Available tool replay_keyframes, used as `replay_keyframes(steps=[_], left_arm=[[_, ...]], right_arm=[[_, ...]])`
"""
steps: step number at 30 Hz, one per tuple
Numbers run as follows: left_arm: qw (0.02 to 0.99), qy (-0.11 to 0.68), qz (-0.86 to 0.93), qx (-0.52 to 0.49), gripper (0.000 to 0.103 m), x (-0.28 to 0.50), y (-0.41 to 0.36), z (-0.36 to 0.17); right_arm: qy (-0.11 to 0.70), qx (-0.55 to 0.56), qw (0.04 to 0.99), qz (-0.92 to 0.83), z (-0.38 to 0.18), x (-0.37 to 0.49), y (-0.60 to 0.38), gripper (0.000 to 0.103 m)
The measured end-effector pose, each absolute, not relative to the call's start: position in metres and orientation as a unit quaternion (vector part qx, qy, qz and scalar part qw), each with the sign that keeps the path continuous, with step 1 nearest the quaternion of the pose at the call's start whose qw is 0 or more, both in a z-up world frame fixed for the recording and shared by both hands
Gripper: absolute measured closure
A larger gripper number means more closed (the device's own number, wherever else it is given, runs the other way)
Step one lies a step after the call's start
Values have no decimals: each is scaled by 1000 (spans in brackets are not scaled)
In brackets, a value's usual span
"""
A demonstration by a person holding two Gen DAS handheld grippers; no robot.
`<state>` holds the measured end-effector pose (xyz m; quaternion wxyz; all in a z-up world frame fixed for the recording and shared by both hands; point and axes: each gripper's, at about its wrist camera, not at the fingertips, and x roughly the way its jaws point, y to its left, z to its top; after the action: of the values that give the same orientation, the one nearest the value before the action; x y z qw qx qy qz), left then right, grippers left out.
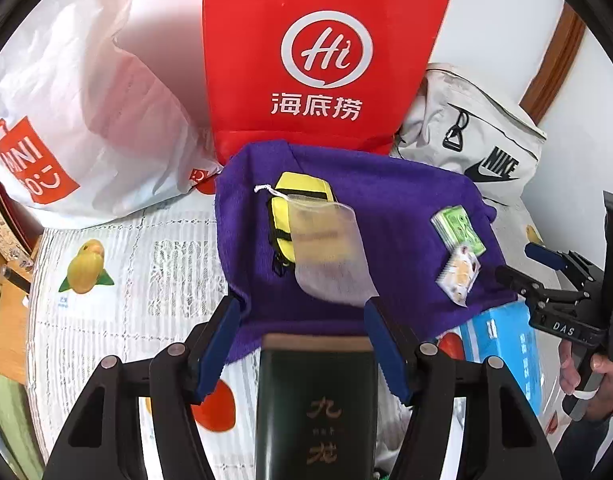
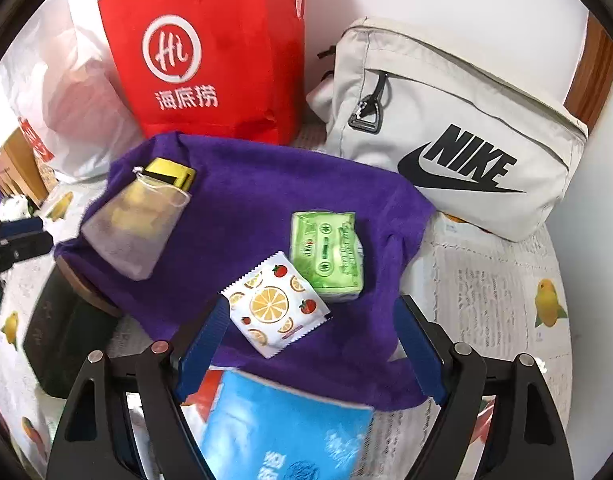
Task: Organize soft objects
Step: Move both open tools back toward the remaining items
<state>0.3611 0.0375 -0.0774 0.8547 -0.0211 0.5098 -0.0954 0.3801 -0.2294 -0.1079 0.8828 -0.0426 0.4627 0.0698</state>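
Purple towel [image 2: 266, 208] lies spread over a dark box [image 1: 314, 400] on the near left and a blue box [image 2: 282, 432] on the near right, w/ four small items on top. Far left: a mesh pouch [image 1: 326, 256] leaning on a yellow pouch [image 1: 302, 192]. Near right: a green tissue pack [image 2: 326, 252] and a fruit-print sachet [image 2: 274, 304], touching at a corner.

Right gripper [image 2: 310, 344] is nearest the sachet, which sits just ahead of the left finger, inside the gap. Its long axis runs diagonal, near-left to far-right, so prob. a wrist turn is needed before closing. Jaws stand wide, nothing held.

Left gripper [image 1: 302, 344] hangs over the towel's near edge, jaws mid-open and empty; the mesh pouch is straight ahead, long axis roughly along the fingers.

Surface: a fruit-print cloth [image 1: 118, 280]. Far side against a white wall: a white plastic bag [image 1: 86, 100], a red bag [image 1: 318, 60], a Nike bag [image 2: 454, 136].
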Motion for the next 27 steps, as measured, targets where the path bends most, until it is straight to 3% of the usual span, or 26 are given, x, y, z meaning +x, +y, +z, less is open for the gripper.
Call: replay_keyframes(steps=[18, 24, 27], left_arm=[[845, 524, -106, -28, 40, 263, 43, -85], [840, 529, -110, -42, 40, 226, 47, -97], [839, 532, -103, -50, 40, 210, 53, -105]], right_arm=[[425, 5, 894, 144, -83, 241, -191, 20], [432, 1, 885, 174, -94, 196, -171, 24], [433, -8, 879, 198, -103, 175, -160, 30]])
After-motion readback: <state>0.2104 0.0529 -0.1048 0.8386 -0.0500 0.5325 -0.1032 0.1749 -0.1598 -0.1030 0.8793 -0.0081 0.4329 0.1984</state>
